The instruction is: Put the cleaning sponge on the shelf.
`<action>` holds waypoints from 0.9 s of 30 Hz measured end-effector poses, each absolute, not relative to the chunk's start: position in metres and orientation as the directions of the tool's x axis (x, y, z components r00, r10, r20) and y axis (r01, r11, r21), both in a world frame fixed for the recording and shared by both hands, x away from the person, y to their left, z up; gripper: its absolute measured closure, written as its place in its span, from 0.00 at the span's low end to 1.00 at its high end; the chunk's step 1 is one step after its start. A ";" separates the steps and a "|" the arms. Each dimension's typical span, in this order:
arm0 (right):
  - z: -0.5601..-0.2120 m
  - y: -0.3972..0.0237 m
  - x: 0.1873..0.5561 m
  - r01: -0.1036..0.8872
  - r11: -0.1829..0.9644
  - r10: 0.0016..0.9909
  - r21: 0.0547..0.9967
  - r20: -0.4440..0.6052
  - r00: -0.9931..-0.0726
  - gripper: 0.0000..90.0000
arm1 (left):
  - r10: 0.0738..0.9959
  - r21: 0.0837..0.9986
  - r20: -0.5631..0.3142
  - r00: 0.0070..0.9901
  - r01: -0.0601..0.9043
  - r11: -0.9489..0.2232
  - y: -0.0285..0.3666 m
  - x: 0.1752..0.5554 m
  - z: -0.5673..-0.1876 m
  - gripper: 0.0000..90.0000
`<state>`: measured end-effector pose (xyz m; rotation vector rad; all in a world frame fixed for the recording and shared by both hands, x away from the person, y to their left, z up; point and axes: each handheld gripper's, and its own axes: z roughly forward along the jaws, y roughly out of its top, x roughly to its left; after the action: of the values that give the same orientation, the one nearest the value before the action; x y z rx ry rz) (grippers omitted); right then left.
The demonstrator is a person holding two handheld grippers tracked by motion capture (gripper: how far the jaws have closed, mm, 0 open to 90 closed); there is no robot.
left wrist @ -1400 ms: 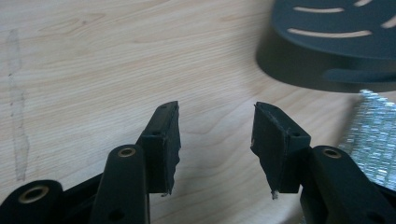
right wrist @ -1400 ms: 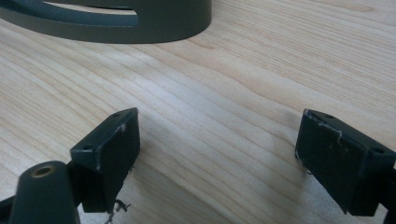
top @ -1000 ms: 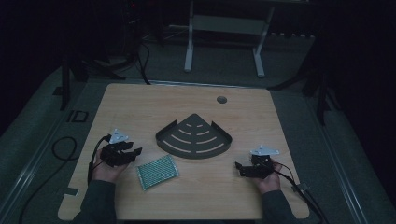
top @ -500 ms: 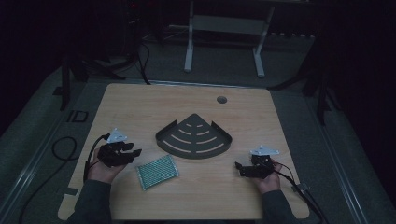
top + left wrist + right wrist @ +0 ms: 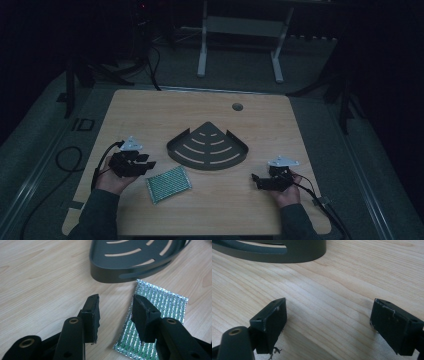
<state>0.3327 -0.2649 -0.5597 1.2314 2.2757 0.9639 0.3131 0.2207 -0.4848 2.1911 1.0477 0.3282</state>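
Dim room, pale wooden table (image 5: 150,107), and from the high view I have the dark corner rack (image 5: 207,147) sitting mid-table with the green scouring pad (image 5: 169,184) lying flat just in front of its left end, apart from it. I see my left gripper (image 5: 145,164) just left of the pad, near its upper corner, while my right gripper (image 5: 256,180) rests well off to the right, nothing near it.

Switching to the left gripper view: the jaws stand parted with nothing between them, and the pad (image 5: 160,322) lies under and beyond the right-hand jaw, the rack's curved wall (image 5: 130,270) just past it. I judge the pick-up is the step in hand. To do it well, I should shift sideways so the pad's near edge sits between both jaws, drop low, and pinch the edge, since it is thin and flat.

Right gripper view now: jaws wide apart over bare wood, the rack's wall (image 5: 287,251) ahead. I would keep it parked.
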 end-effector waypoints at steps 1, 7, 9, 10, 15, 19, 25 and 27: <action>-0.560 -0.265 0.333 0.579 0.382 0.838 0.720 -0.006 -0.545 0.15 | 0.756 0.668 -0.063 0.651 0.591 -0.453 0.219 0.314 -0.484 0.64; -0.560 -0.265 0.333 0.579 0.382 0.838 0.720 -0.006 -0.546 0.15 | 0.731 0.646 -0.052 0.681 0.581 -0.496 0.210 0.317 -0.482 0.65; -0.560 -0.265 0.333 0.579 0.382 0.838 0.720 -0.006 -0.546 0.15 | 0.718 0.630 -0.045 0.695 0.577 -0.519 0.207 0.318 -0.482 0.65; -0.560 -0.265 0.333 0.579 0.382 0.838 0.720 -0.006 -0.545 0.15 | 0.718 0.630 -0.045 0.695 0.577 -0.519 0.207 0.318 -0.482 0.65; -0.560 -0.265 0.333 0.579 0.382 0.838 0.720 -0.006 -0.545 0.15 | 0.702 0.612 -0.050 0.710 0.578 -0.541 0.203 0.321 -0.484 0.67; -0.560 -0.265 0.333 0.579 0.382 0.838 0.720 -0.006 -0.545 0.15 | 0.688 0.595 -0.054 0.724 0.577 -0.560 0.200 0.324 -0.485 0.68; -0.560 -0.265 0.333 0.579 0.382 0.838 0.720 -0.006 -0.545 0.15 | 0.678 0.574 -0.056 0.733 0.579 -0.579 0.196 0.328 -0.485 0.70; -0.560 -0.265 0.333 0.579 0.382 0.838 0.720 -0.006 -0.545 0.15 | 0.676 0.569 -0.058 0.734 0.581 -0.582 0.194 0.329 -0.485 0.70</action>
<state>0.3326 -0.2649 -0.5597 1.2312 2.2765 0.9636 0.3291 0.1941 -0.4852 2.3643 0.9477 0.2212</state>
